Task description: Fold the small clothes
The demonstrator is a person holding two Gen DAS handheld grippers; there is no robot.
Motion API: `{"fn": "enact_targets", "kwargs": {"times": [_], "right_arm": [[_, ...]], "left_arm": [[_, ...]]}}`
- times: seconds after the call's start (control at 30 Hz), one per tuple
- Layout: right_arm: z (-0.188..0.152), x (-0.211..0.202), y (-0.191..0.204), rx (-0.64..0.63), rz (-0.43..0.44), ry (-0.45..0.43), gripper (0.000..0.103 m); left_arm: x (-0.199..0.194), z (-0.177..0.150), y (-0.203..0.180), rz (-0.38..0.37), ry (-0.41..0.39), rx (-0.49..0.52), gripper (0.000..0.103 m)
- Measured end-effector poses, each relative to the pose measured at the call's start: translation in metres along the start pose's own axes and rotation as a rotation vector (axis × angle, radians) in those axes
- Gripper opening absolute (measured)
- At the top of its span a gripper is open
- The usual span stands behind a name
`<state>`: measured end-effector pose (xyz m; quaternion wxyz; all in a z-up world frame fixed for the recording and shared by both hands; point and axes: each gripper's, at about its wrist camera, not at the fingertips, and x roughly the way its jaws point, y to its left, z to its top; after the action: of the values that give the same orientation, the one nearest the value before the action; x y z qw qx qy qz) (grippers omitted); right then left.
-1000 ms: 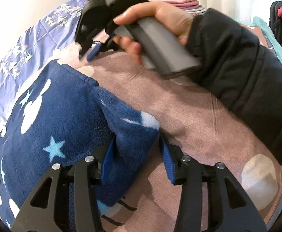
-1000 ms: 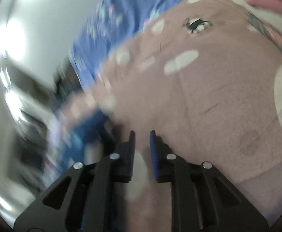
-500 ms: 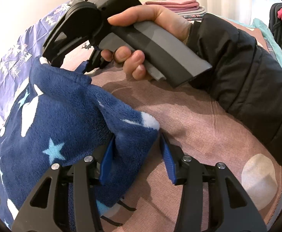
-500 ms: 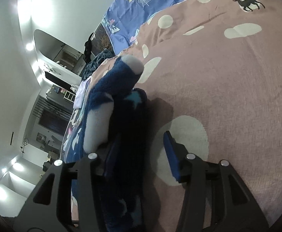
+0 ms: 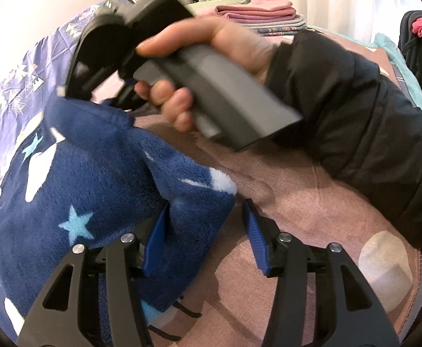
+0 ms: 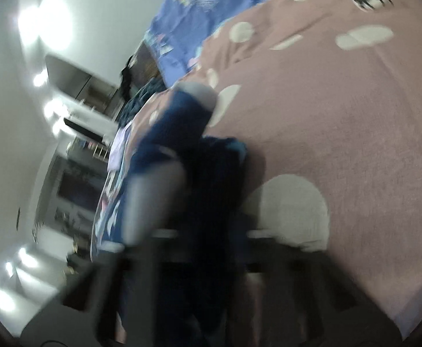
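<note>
A navy fleece garment with white shapes and pale blue stars lies on the mauve spotted bedspread. My left gripper is open, with a corner of the fleece lying between its blue pads, against the left one. In the left wrist view the right gripper is held in a hand at the garment's far edge, which is lifted. In the blurred right wrist view the fleece fills the space between the right gripper's fingers; I cannot tell how the jaws stand.
A stack of folded pink and grey clothes sits at the far side by the curtains. A purple patterned sheet covers the left. A black-sleeved arm crosses the right side. A dark bag stands far right.
The right gripper has come down onto the garment's far edge and lifted it toward me. The left gripper has stayed open with the corner between its pads.
</note>
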<state>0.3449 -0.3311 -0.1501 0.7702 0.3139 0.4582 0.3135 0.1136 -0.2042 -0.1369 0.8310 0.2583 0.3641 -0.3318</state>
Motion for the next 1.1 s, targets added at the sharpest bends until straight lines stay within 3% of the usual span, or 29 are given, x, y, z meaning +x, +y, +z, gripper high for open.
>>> {"fn": "enact_targets", "kwargs": {"times": [0.13,0.2,0.27,0.33,0.4,0.43,0.5,0.53,0.6,0.67,0.73,0.77,0.9,1.0,1.1], "right_arm": [[0.001,-0.021,0.013,-0.05,-0.005,-0.124,0.009],[0.004,-0.008,0.004,-0.077,-0.098,-0.103,0.009],[0.004,-0.003,-0.007,-0.036,-0.092,-0.076,0.01],[0.005,-0.019,-0.003,-0.022,-0.081,-0.126,0.019],[0.004,-0.042,0.002,-0.043,-0.105,-0.212,0.036],[0.004,-0.05,0.003,-0.047,-0.089,-0.227,0.038],[0.002,-0.066,0.005,-0.053,0.055,-0.236,0.038],[0.0,-0.069,0.011,-0.085,0.143,-0.222,0.037],[-0.005,-0.06,0.029,-0.171,0.214,-0.162,0.037],[-0.011,-0.038,0.037,-0.232,0.083,-0.096,0.036],[-0.014,-0.004,0.022,-0.232,-0.185,-0.049,0.002],[-0.015,0.0,0.014,-0.222,-0.187,-0.049,0.0],[-0.014,-0.019,0.005,-0.185,-0.059,-0.105,0.0],[-0.012,-0.013,-0.002,-0.179,-0.029,-0.097,0.003],[-0.01,-0.017,-0.01,-0.142,0.032,-0.1,0.005]], "left_arm": [[-0.002,-0.001,0.0,0.0,-0.014,0.016,0.05],[0.001,-0.002,-0.001,-0.003,-0.008,0.023,0.049],[0.002,-0.002,-0.002,0.001,-0.002,0.028,0.049],[0.0,-0.001,-0.003,0.008,-0.004,0.032,0.049],[0.0,-0.001,-0.004,0.016,-0.004,0.035,0.049],[0.0,0.0,-0.004,0.018,-0.003,0.036,0.049],[0.0,0.002,-0.005,0.022,-0.003,0.039,0.049],[0.0,0.003,-0.006,0.024,-0.004,0.041,0.049],[0.003,0.006,-0.012,0.03,-0.006,0.048,0.049],[0.003,0.006,-0.014,0.033,-0.008,0.054,0.044],[0.005,0.006,-0.017,0.074,-0.001,0.072,0.032],[0.007,0.008,-0.018,0.1,0.005,0.08,0.027],[0.003,0.009,-0.024,0.129,0.001,0.092,0.026],[-0.014,0.003,-0.03,0.104,-0.011,0.09,0.026],[-0.045,-0.01,-0.026,0.076,-0.037,0.059,0.033]]}}
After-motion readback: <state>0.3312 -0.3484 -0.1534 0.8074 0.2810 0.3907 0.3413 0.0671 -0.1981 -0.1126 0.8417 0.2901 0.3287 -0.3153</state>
